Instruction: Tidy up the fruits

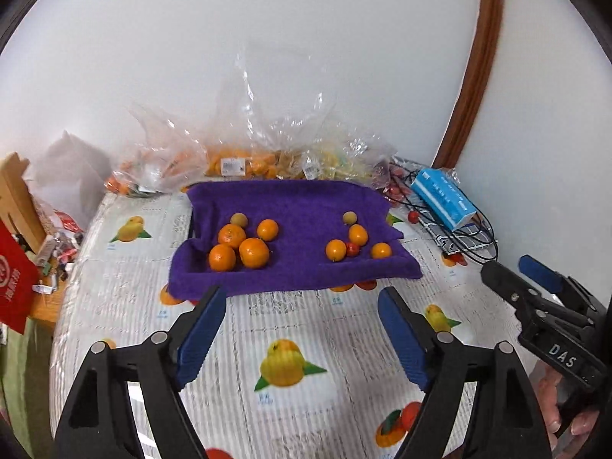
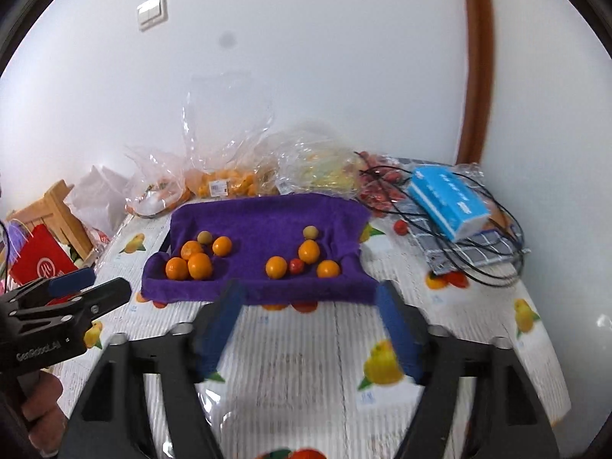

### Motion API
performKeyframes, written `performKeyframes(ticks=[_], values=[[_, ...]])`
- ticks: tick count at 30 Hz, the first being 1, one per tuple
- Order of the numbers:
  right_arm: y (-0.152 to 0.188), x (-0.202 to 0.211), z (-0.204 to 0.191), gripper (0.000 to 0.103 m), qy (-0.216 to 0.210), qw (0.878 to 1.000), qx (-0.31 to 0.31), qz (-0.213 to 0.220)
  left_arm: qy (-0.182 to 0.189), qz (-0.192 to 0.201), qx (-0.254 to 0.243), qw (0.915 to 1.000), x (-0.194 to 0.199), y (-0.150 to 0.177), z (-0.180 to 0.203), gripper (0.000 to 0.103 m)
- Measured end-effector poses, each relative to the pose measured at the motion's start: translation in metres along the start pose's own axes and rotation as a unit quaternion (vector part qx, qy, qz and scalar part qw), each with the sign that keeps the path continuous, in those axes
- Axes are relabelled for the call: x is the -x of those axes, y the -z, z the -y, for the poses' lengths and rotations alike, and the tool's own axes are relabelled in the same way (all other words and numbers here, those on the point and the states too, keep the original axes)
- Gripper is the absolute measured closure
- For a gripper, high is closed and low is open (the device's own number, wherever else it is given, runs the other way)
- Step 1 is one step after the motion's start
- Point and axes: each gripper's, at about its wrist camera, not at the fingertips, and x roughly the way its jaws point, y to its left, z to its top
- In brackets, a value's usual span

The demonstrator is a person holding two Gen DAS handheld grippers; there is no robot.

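A purple towel-lined tray (image 1: 302, 206) (image 2: 267, 210) sits mid-table. Its left half holds several oranges (image 1: 253, 252) (image 2: 199, 266) and a small tan fruit (image 1: 239, 218). Its right half holds three small oranges (image 1: 336, 249) (image 2: 276, 267), a red cherry tomato (image 1: 352, 248) (image 2: 296, 266) and a tan fruit (image 1: 349, 217) (image 2: 310, 232). My left gripper (image 1: 302, 302) is open and empty, just short of the tray's front edge. My right gripper (image 2: 308, 298) is open and empty, also before the tray; it shows at the right of the left wrist view (image 1: 508, 271).
Clear plastic bags of fruit (image 1: 237, 160) (image 2: 229, 183) lie behind the tray against the wall. A blue tissue pack (image 1: 443, 197) (image 2: 447, 201), black cables and a loose tomato (image 2: 400, 226) lie at the right. A red bag (image 1: 15, 279) and clutter stand off the table's left edge.
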Motion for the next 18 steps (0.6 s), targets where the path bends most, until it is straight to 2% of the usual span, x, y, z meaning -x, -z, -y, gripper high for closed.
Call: performKeyframes(ticks=[2, 4, 6, 11, 13, 18], values=[[0.008, 0.018, 0.001, 0.019, 0.002, 1.0, 0.001, 0.018, -0.009, 0.013, -0.006, 0.9999, 0.014, 0.01, 0.006, 0.019], [0.014, 0.032, 0.002, 0.011, 0.005, 0.999, 0.001, 0.032, -0.019, 0.024, -0.008, 0.9995, 0.026, 0.018, 0.009, 0.019], [0.021, 0.047, 0.004, 0.009, 0.008, 0.999, 0.0, 0.046, -0.025, 0.031, -0.006, 0.9992, 0.035, 0.026, 0.012, 0.018], [0.037, 0.068, 0.005, 0.006, 0.026, 0.998, 0.002, 0.049, -0.031, 0.052, -0.011, 0.9981, 0.057, 0.045, 0.018, 0.018], [0.043, 0.076, 0.006, 0.001, 0.031, 0.998, 0.002, 0.051, -0.03, 0.057, -0.011, 0.9979, 0.063, 0.05, 0.02, 0.017], [0.054, 0.095, 0.01, 0.0, 0.031, 0.998, -0.005, 0.063, -0.034, 0.071, -0.011, 0.9968, 0.078, 0.06, 0.022, 0.017]])
